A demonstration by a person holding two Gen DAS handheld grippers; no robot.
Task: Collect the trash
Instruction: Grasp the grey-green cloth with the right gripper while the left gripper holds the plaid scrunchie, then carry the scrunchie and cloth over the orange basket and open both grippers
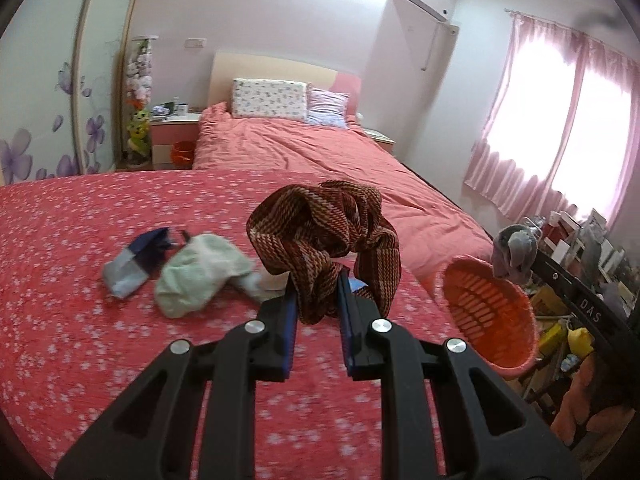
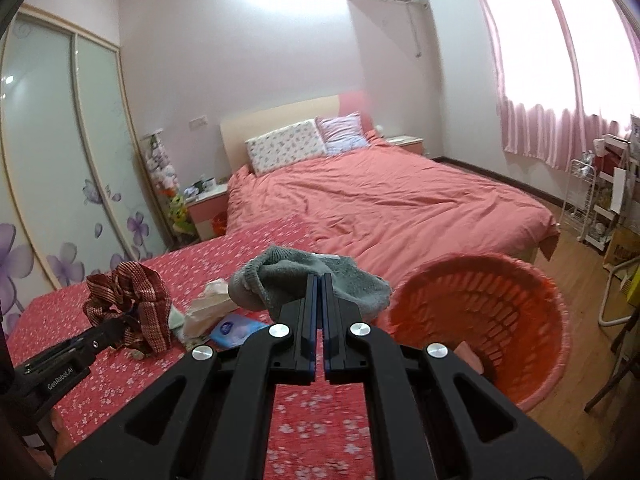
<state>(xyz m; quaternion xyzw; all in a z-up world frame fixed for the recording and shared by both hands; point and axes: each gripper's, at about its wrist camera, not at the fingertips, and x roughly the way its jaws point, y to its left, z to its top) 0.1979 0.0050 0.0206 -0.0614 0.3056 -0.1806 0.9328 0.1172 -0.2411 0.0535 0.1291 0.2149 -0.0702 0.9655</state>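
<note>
My left gripper (image 1: 318, 280) is shut on a brown-and-red woven cloth (image 1: 320, 232), held above the red flowered cover (image 1: 80, 280); it also shows in the right wrist view (image 2: 128, 304). My right gripper (image 2: 319, 280) is shut on a grey sock (image 2: 312, 280), held left of the orange basket's (image 2: 480, 320) rim; the sock also shows in the left wrist view (image 1: 514, 252) above the basket (image 1: 492, 312). A pale green cloth (image 1: 200, 272) and a blue-grey sock (image 1: 132, 264) lie on the cover.
A blue packet (image 2: 236, 330) and crumpled tissue (image 2: 208, 312) lie on the cover. A bed with a salmon duvet (image 2: 380, 204) stands beyond. A white rack (image 2: 600, 200) and clutter (image 1: 568, 320) stand on the right by the pink curtains.
</note>
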